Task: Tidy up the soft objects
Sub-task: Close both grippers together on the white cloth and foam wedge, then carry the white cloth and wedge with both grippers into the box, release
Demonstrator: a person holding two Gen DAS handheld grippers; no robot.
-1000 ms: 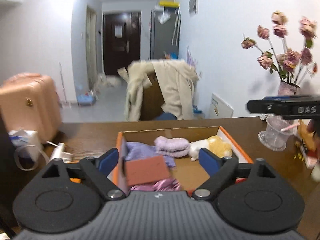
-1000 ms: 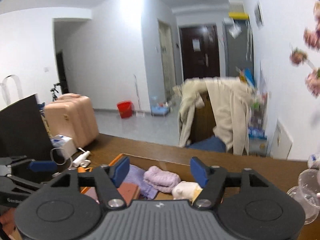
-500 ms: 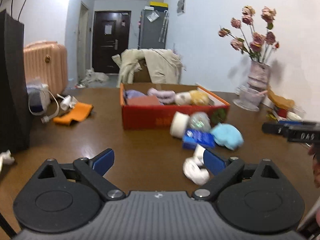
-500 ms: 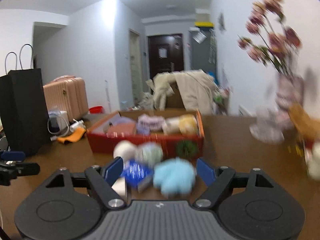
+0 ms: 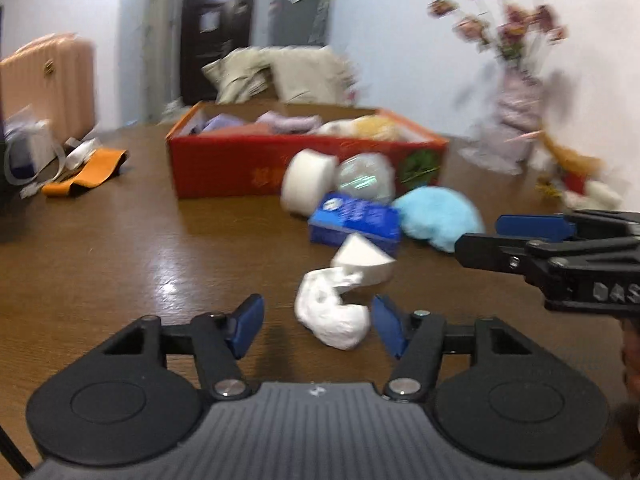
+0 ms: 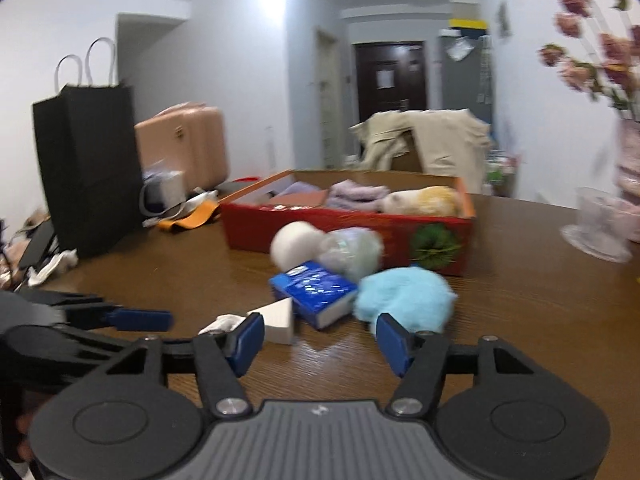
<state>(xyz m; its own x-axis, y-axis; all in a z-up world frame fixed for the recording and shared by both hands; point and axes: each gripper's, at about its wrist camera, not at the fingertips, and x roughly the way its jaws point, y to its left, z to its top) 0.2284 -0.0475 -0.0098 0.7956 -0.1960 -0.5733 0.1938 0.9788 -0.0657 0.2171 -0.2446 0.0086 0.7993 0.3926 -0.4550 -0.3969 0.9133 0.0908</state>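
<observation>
Left wrist view: red box (image 5: 256,168) holds purple cloths (image 5: 288,122) and a plush (image 5: 372,128). In front of the box lie a white roll (image 5: 306,184), blue pack (image 5: 356,220), blue puff (image 5: 440,218). Left gripper (image 5: 318,326) and right gripper (image 6: 320,344) are both spread, empty.

White walls (image 6: 240,60), dark door (image 6: 390,76), wooden table (image 5: 140,240)

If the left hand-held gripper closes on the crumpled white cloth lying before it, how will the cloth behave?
The white cloth looks wrinkled and shapeless, so it will probably squash and hang limp. It seems light, and unlikely to roll. It appears to touch the white wedge sponge, which may shift when the cloth is lifted.
</observation>
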